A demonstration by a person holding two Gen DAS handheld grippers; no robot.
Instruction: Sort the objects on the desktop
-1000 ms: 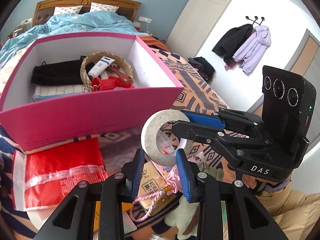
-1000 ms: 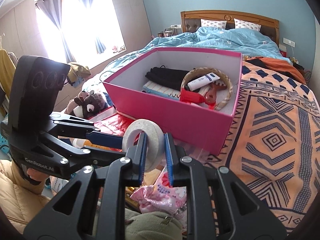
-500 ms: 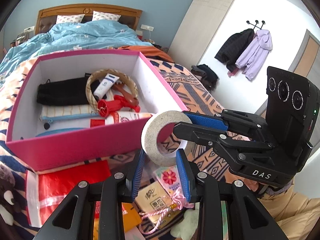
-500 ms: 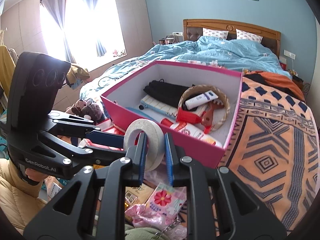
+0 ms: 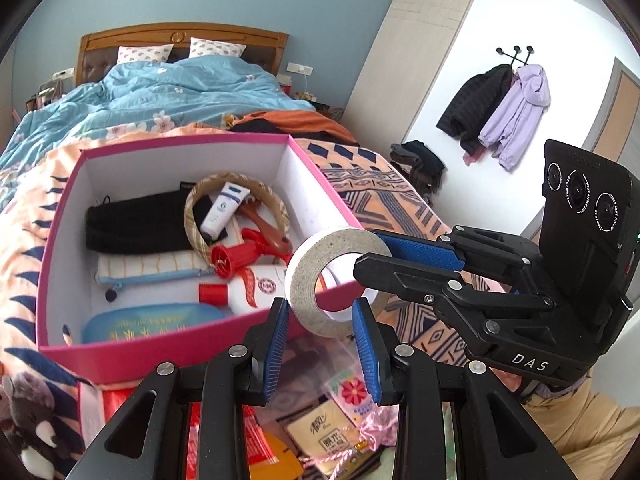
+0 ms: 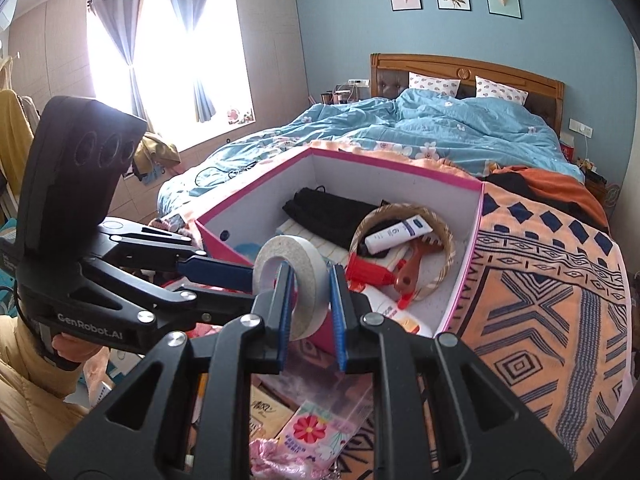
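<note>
A white tape roll [image 5: 303, 280] hangs in the air over the near right corner of the pink box [image 5: 160, 360]. My right gripper [image 6: 310, 270] is shut on it, pinching the ring across its two flat faces. In the left wrist view the right gripper [image 5: 368, 250] reaches in from the right. My left gripper [image 5: 321, 304] is shut on the roll's lower rim, a blue pad on each side. The box [image 6: 400, 168] holds a black pouch [image 5: 136, 220], a woven ring [image 5: 192, 216], a white tube [image 5: 224, 208], a red-capped bottle [image 5: 256, 286] and other items.
Under the grippers lie loose things: a flower-print packet [image 5: 352, 390], a tissue pack [image 5: 324, 436], a red bag [image 5: 256, 436]. A plush toy [image 5: 28, 420] sits at the lower left. The box rests on a patterned blanket [image 6: 540, 300] on the bed. A beige sleeve [image 6: 24, 380] is behind the left gripper.
Both grippers have risen together with the tape roll, so the box sits lower in view and more of its inside shows. Neither grip has changed.
</note>
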